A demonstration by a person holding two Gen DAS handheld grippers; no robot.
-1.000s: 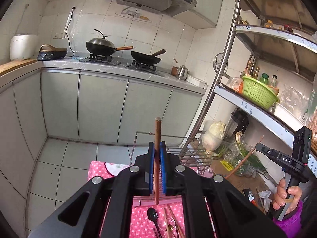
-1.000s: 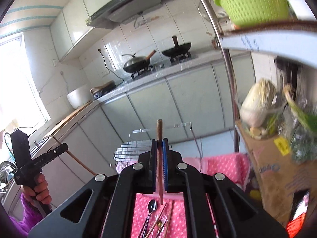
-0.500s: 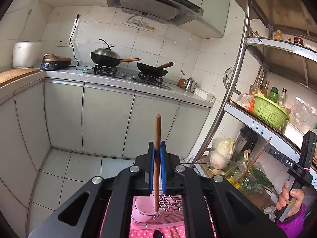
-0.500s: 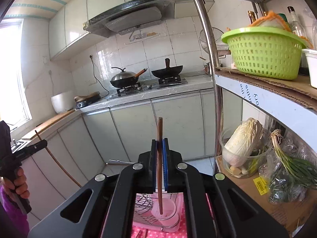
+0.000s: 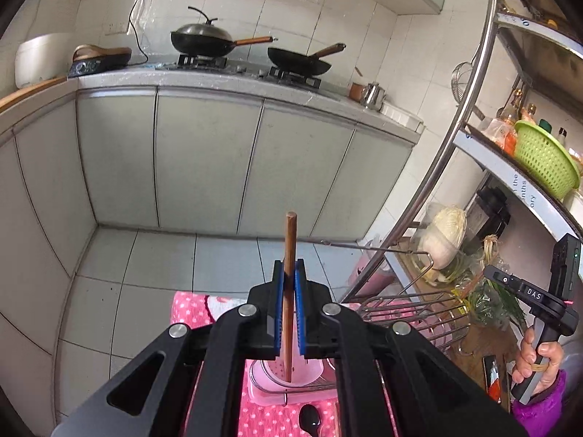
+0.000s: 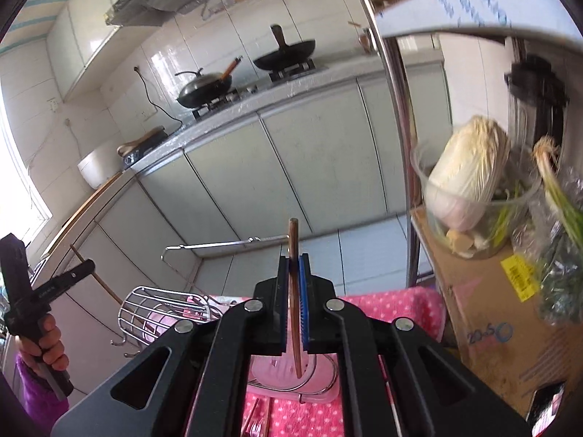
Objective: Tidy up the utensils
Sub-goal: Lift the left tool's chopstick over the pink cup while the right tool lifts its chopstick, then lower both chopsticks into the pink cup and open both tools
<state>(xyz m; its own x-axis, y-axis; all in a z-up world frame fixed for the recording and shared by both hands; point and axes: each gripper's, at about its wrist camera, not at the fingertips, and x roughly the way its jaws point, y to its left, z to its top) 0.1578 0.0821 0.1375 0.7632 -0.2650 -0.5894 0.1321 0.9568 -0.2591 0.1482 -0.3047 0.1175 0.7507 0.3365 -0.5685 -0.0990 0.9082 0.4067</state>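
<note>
My left gripper [image 5: 290, 273] is shut on a brown chopstick [image 5: 290, 247], held upright with its lower tip over the pink cup [image 5: 291, 375] of the wire utensil rack [image 5: 411, 313]. My right gripper [image 6: 294, 266] holds another brown chopstick [image 6: 293, 247] between slightly parted jaws, its lower tip over the same pink cup [image 6: 280, 367]. The wire rack [image 6: 160, 309] stands on a pink dotted cloth [image 6: 390, 302]. A black spoon [image 5: 309, 417] and other utensils [image 6: 258, 426] lie on the cloth below.
A metal shelf post [image 5: 430, 167] rises at the right, with cabbage [image 6: 470, 167], greens and a cardboard box [image 6: 499, 313] under the shelf. Grey cabinets [image 5: 204, 160] and a stove with pans [image 5: 204, 38] stand behind. A phone [image 5: 492, 375] lies at the right.
Both grippers have tilted downward and come lower over the rack. The chopstick tips now hang over the pink cup. The right jaws show a slightly wider gap.
</note>
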